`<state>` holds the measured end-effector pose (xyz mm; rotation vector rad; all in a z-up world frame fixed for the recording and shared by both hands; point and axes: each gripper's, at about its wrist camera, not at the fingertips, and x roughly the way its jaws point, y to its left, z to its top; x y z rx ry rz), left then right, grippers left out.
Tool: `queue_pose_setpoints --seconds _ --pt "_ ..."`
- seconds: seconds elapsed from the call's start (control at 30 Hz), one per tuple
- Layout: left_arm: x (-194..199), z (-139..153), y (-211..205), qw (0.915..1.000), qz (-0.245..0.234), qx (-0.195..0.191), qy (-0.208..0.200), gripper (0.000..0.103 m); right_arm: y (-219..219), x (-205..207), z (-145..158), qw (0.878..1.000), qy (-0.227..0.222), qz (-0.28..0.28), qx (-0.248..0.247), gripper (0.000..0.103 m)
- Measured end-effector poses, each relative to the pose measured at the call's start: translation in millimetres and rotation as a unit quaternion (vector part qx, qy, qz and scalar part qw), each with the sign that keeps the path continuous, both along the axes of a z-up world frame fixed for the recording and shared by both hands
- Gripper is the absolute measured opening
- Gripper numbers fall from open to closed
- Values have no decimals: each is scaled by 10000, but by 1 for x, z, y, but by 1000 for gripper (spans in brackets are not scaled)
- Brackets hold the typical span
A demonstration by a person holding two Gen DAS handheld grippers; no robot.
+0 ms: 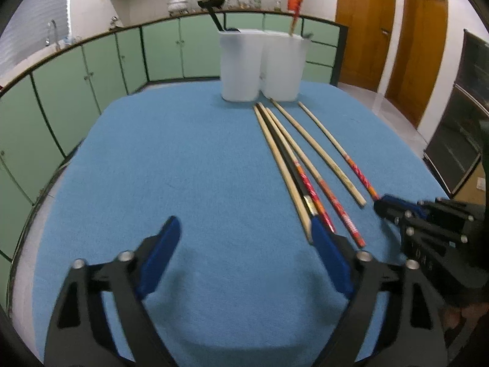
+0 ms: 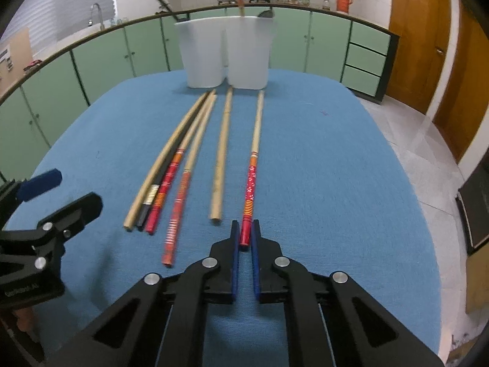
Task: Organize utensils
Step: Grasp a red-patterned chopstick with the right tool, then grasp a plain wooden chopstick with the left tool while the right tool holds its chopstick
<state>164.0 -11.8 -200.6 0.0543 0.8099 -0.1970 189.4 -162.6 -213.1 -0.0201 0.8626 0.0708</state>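
Right hand-held gripper [image 2: 245, 232] pinches the red chopstick [image 2: 250, 183] end to lift toward the bins [image 2: 244, 58]; left hand-held gripper [image 1: 244, 238] waits open.

Both claws, left claw [image 1: 244, 232] and right claw [image 2: 244, 229], share black frames, blue pads (ribbed), silver screws.

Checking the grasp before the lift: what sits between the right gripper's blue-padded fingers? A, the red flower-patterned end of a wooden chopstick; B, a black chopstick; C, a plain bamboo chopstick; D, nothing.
A: the right gripper has its pads closed around the red flower-patterned end of the rightmost wooden chopstick, lying on the blue cloth.
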Motion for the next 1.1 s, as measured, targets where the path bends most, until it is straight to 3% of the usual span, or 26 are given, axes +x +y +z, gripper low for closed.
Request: queue_pose_setpoints --seconds 0.3,0.63,1.0,1.1 --pt "1 -10 -13 9991 -153 -212 347 78 -36 0 0 9994 22 -226 258 6" --pt "5 -16 -25 9988 -143 -87 458 73 -42 -2 -1 9984 25 -61 565 7" --pt "13 -13 -24 9989 -5 48 470 38 -45 -1 -1 9970 21 -62 768 7" --pt "14 -12 -17 9987 122 67 482 38 -46 -2 -1 9969 10 -74 784 7"
